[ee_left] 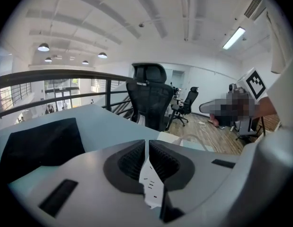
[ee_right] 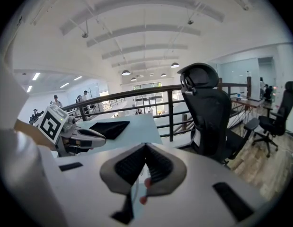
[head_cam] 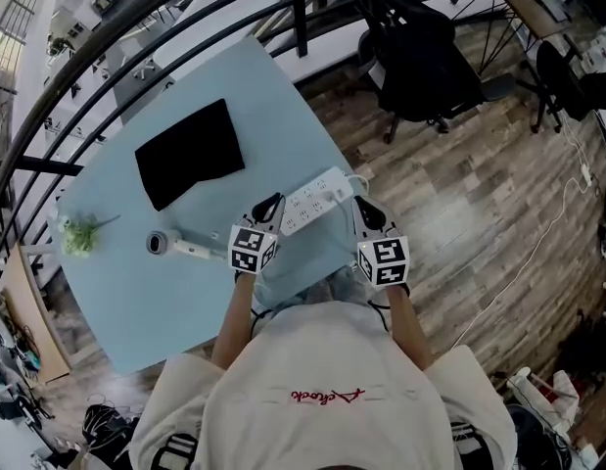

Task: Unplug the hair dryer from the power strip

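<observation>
**Head view.** The long white plastic power strip (head_cam: 317,200) is lying on the pale blue bench (head_cam: 136,311) between the left tool (head_cam: 271,203) and the right tool (head_cam: 365,208). The white barrel-shaped hair dryer (head_cam: 185,247) is resting just beside the left tool's marker cube. Its cord and plug are too small to trace. Nothing is pinning the strip, so a pull on the plug is likely to drag the strip along.

**Left gripper view.** The left tool's ribbed pads are pressing together on nothing, with the strip's white face showing below them. Clenched like this, the tool is liable to nudge the strip aside instead of gripping anything.

**Right gripper view.** The right tool is likewise clenched and empty. It is facing the black mesh office chair (ee_right: 210,117) beyond the bench edge, where a shoved strip could be sliding off.
</observation>
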Motion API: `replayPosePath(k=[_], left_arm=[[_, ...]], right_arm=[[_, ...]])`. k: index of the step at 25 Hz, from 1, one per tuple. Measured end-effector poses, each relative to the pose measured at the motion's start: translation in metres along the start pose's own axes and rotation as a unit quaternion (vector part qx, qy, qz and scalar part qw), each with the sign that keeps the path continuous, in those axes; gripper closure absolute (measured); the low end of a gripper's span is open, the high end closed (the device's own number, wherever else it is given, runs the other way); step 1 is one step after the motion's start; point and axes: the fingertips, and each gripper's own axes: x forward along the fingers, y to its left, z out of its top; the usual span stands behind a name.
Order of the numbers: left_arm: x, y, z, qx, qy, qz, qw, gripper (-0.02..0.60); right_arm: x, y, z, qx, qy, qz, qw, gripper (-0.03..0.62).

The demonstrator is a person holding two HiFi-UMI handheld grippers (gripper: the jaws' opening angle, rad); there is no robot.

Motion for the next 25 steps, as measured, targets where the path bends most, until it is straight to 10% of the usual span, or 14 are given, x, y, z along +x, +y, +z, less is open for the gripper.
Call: replayPosePath(k=[5,14,25], left_arm=[[0.011,-0.009,-0.031,0.023,0.044,-0.013,0.9987,0.566],[0.031,-0.031,-0.061,0.094,0.099,-0.067,0.9884,0.279],[0.05,-0.039,-0.081,0.145,0.124,-0.09,0.9774,0.19]], right_arm=[[0.009,0.002,-0.013,-0.003,0.018,0.012,1.0,0.577],[0.017,-0.001,-0.025,-0.005,0.036,0.022,0.999,0.577],[0.021,0.006,-0.033,-0.011,0.052,0.032,0.998,0.577]])
